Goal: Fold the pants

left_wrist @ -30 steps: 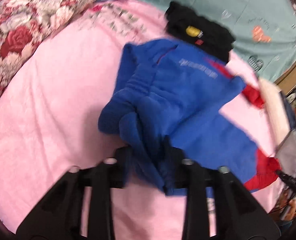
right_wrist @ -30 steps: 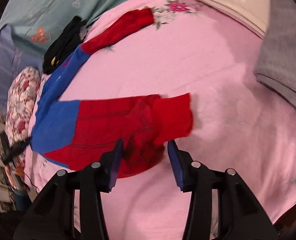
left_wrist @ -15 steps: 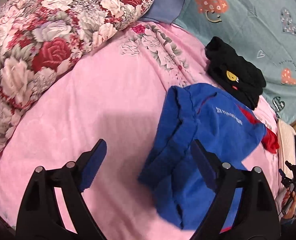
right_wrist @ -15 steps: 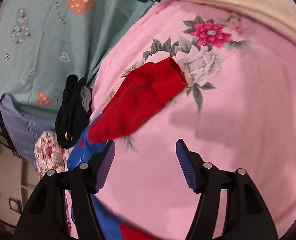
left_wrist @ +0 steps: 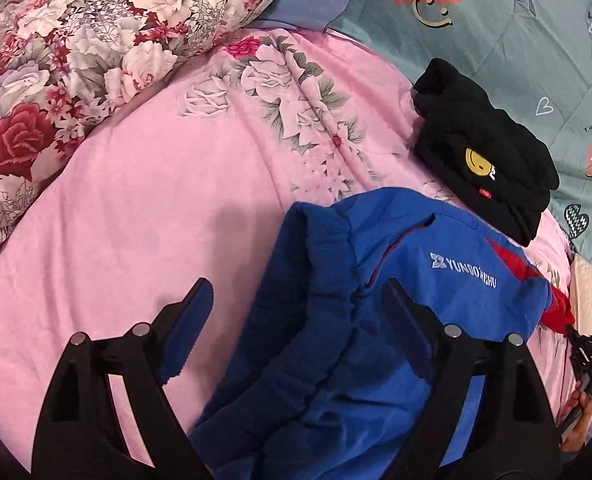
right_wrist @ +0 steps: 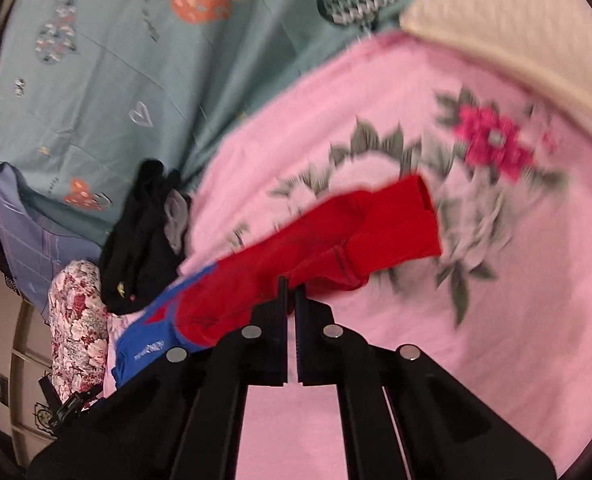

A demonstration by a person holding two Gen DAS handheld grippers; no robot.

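The pants are blue at the waist [left_wrist: 416, 280] with red lower legs [right_wrist: 356, 232] and lie crumpled on a pink floral bedsheet [left_wrist: 155, 200]. In the left wrist view my left gripper [left_wrist: 296, 292] hangs open over the bunched blue waistband, its fingers on either side of the cloth and not pinching it. In the right wrist view my right gripper [right_wrist: 289, 292] is shut, its tips meeting at the near edge of the red leg, whose cuff points toward a printed flower. The blue part [right_wrist: 147, 348] trails off to the left.
A folded black garment [left_wrist: 484, 160] with a yellow smiley lies just beyond the pants. A rose-patterned pillow [left_wrist: 75, 52] fills the upper left, and a teal quilt [left_wrist: 496, 20] lies along the far side. A cream quilted pad [right_wrist: 516, 28] borders the sheet at the right gripper's far right.
My left gripper let go of the blue waist, opened and pulled back. My right gripper moved from the near red leg to the far one and closed at its edge.
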